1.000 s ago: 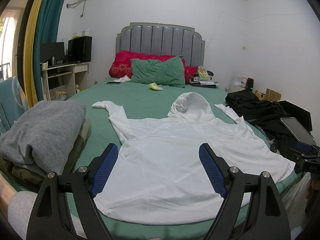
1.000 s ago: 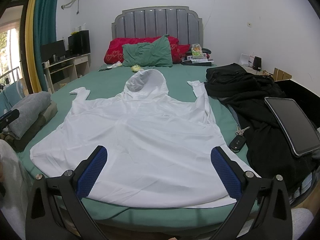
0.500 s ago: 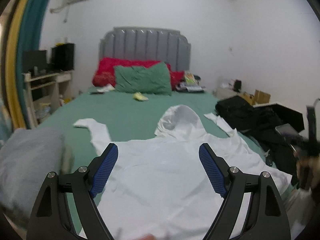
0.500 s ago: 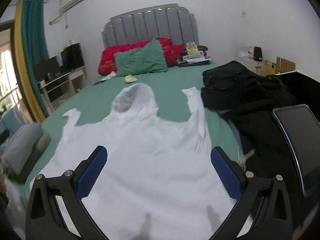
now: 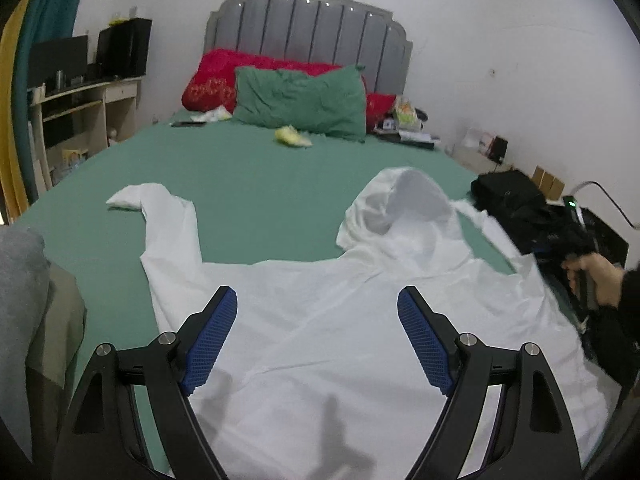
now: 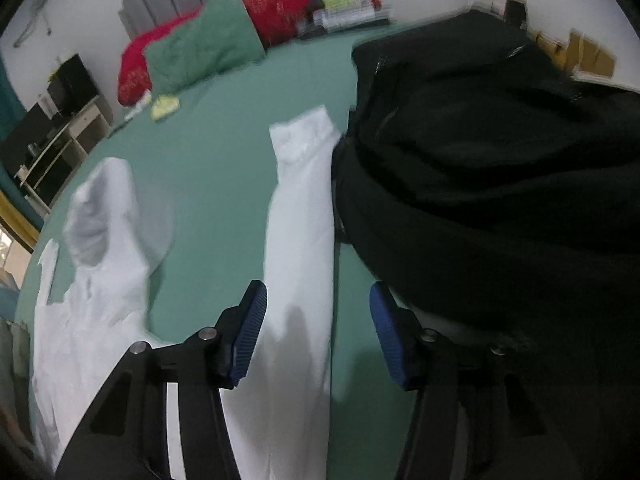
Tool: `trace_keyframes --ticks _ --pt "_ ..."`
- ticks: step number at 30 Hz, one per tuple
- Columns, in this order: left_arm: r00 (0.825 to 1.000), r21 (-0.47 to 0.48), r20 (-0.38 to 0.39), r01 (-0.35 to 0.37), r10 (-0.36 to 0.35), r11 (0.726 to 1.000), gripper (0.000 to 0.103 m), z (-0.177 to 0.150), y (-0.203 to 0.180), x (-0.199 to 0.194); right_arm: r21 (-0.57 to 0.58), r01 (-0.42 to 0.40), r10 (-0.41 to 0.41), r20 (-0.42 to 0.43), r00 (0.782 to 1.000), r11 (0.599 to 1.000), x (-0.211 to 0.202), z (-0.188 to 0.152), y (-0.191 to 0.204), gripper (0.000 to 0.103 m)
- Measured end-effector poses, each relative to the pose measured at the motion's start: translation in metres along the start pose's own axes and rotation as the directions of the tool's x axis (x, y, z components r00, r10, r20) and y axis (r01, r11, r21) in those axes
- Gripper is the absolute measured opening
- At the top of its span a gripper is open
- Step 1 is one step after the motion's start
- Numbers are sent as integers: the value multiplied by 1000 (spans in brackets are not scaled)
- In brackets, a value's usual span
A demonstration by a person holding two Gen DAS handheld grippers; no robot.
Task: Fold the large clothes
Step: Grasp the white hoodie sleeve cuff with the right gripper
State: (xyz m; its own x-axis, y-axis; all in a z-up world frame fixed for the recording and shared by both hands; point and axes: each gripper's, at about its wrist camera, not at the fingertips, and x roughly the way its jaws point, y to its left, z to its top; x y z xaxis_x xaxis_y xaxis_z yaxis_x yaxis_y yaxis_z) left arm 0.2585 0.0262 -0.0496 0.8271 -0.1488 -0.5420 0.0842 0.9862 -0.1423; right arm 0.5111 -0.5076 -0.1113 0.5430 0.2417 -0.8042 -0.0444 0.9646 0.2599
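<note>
Right gripper [image 6: 316, 328]: blue ribbed pads standing apart at a middling gap, the jaws having just been closing; nothing is pressed between them. Directly past the tips, at twelve o'clock, the right sleeve [image 6: 300, 248] of the thin white hooded garment [image 5: 360, 340] is seen lying flat on the green bedsheet [image 5: 248, 184], its long axis running away from the tongs toward the cuff (almost in line with the pointing direction, so the jaws straddle it crosswise). A heap of black clothing [image 6: 480, 168] is noted at two o'clock, touching the sleeve's far edge near the cuff.

Left gripper [image 5: 318, 340]: pads wide apart, empty, held over the garment's upper back. The hood [image 5: 400, 208] is seen at one o'clock, the left sleeve [image 5: 168, 232] at ten to eleven o'clock, bent and lying apart from the tongs. A folded grey pile [image 5: 24, 280] sits at nine o'clock. The hand [image 5: 596, 284] on the right tool is visible at three o'clock.

Farther off: green pillow [image 5: 300, 104] on red cushions, grey padded headboard [image 5: 308, 36].

Judgement: the right sleeve is nearer the right hand; a pinch along it, then a fold inward, seems to be in hand. Snagging the black heap is the risk.
</note>
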Motion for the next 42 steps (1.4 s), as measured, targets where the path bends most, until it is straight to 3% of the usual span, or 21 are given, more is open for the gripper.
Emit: trace_keyframes --ticks 3,5,6,8,11,15,17,19,20,23,24,26,27,28,30,32,34,36,39,42 --pt "997 -25 -83 -7 5 1000 85 -6 14 23 -23 14 -15 -48 999 1000 40 13 7 54" --pt "988 -97 -153 23 -37 995 85 -13 26 36 -48 10 -12 -49 999 999 54 19 18 15" --pt "982 -133 -180 26 -50 991 85 -16 30 41 -53 25 -27 -38 999 998 53 21 23 3" --pt "978 -164 -202 21 -54 986 85 -17 33 42 -63 41 -39 42 998 997 36 27 36 3" --pt "987 -142 -161 -2 -21 990 85 -11 32 31 -90 -11 24 146 989 996 -9 33 66 3" --pt "995 -127 -103 -1 -12 992 85 -1 29 14 -248 -41 94 208 974 968 -79 19 139 3" --pt "996 -120 -88 0 -10 993 85 3 30 7 -331 -71 148 214 966 941 -105 -1 183 3" --pt "997 -123 -72 8 -17 992 85 5 32 -2 -378 -165 245 175 953 911 -116 -20 217 3" --pt "997 -127 -69 14 -23 992 85 5 34 -5 -409 -256 338 142 930 876 -121 -37 241 3" --pt "998 -132 -65 11 -20 991 85 3 42 -16 -464 -390 462 48 886 795 -104 -73 285 3" --pt "998 -131 -63 1 -9 991 85 1 46 -19 -465 -441 494 -7 869 768 -93 -92 301 4" --pt "998 -133 -56 -24 17 991 85 0 55 -24 -444 -500 484 -157 861 744 -61 -123 324 30" --pt "998 -138 -55 -37 30 990 85 -1 60 -26 -422 -500 443 -232 866 756 -42 -144 332 68" --pt "997 -145 -60 -51 43 988 85 -1 65 -27 -417 -500 418 -277 865 759 -30 -159 337 88" --pt "996 -173 -76 -51 39 984 85 -2 77 -27 -421 -527 390 -372 843 738 -16 -192 341 88" --pt "996 -197 -90 -47 30 979 85 -2 85 -26 -433 -519 362 -396 844 737 -17 -210 335 88" --pt "995 -212 -100 -38 17 977 85 -1 89 -24 -431 -497 353 -373 858 753 -19 -204 321 88" --pt "994 -215 -109 -22 -2 976 85 -1 88 -22 -411 -467 372 -293 881 783 -37 -190 300 88" --pt "990 -210 -142 -13 -17 978 85 1 79 -13 -346 -399 356 -182 917 849 -41 -150 279 88" --pt "988 -196 -153 -8 -22 981 85 4 69 -6 -304 -331 280 -201 939 893 -21 -131 276 88"
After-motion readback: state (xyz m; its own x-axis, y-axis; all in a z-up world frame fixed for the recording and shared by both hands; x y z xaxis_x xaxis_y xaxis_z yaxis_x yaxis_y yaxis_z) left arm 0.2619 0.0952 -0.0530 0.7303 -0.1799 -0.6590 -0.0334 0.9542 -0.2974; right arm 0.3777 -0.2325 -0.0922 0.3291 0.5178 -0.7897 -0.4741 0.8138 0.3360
